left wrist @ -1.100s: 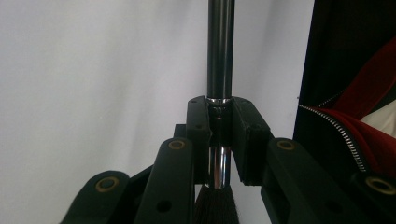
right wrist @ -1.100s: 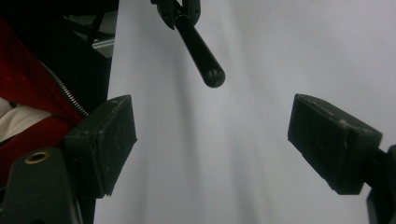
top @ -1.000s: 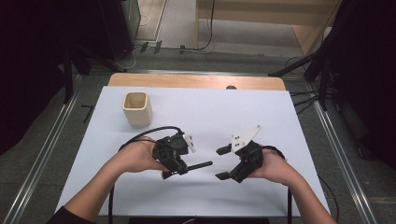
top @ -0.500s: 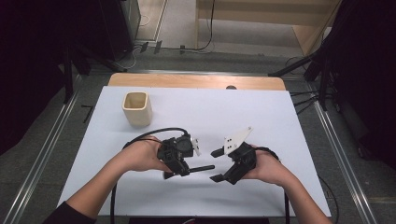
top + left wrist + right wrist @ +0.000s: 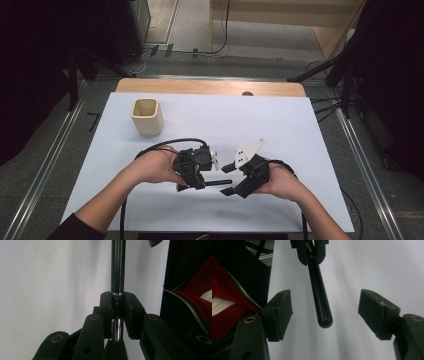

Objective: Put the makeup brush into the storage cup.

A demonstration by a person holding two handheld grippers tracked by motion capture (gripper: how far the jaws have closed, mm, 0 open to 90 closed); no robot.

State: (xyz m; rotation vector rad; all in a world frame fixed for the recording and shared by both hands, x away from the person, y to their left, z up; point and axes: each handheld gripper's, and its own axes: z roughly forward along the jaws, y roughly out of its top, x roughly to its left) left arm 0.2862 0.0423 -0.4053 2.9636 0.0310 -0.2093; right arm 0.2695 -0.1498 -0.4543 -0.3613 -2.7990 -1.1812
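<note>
While the left gripper (image 5: 200, 172) clamps a black brush (image 5: 319, 300), its handle hangs free between the right gripper's (image 5: 325, 312) closing jaws.

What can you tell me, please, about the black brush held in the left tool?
The brush has a slim, glossy black handle with a rounded end, a shiny metal-looking ferrule, and dark bristles at the other end. The left tool is shut on the ferrule, so the handle sticks out roughly level above the white table, pointing toward the right tool. Its free end lies between that tool's jaws, which have just been closing but do not touch it.
</note>
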